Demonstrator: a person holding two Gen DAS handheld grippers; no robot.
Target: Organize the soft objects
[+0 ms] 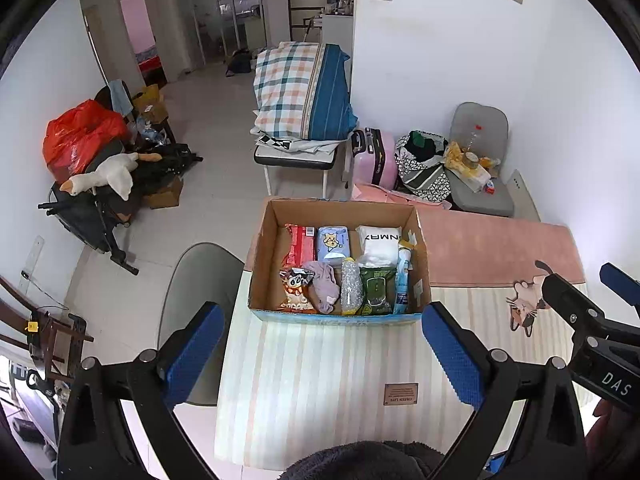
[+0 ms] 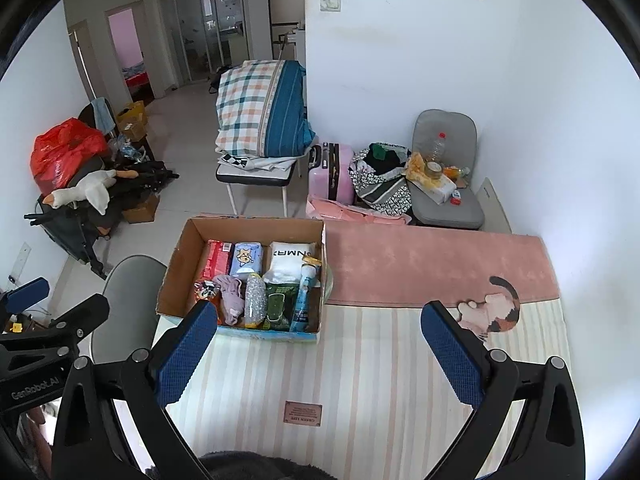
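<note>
An open cardboard box (image 1: 338, 208) (image 2: 176, 258) stands on a striped and pink mat (image 1: 320, 376) (image 2: 360, 368). It holds several soft items: a red pack (image 1: 302, 244), a blue tissue pack (image 1: 332, 242), a white pack (image 1: 378, 240), a snack bag (image 1: 294, 290), a purple cloth (image 1: 324, 286) (image 2: 232, 296), a green wipes pack (image 1: 376, 290) and a blue tube (image 1: 402, 284). My left gripper (image 1: 324, 354) hovers open above the mat in front of the box, empty. Further right, my right gripper (image 2: 320, 352) is open and empty too.
A grey chair (image 1: 200, 292) stands left of the table. Behind are a bench with a plaid pillow (image 1: 300, 92), a pink suitcase (image 1: 374, 156), a cluttered grey seat (image 1: 478, 168) and a pile with a red bag (image 1: 80, 136) and plush goose (image 1: 108, 174).
</note>
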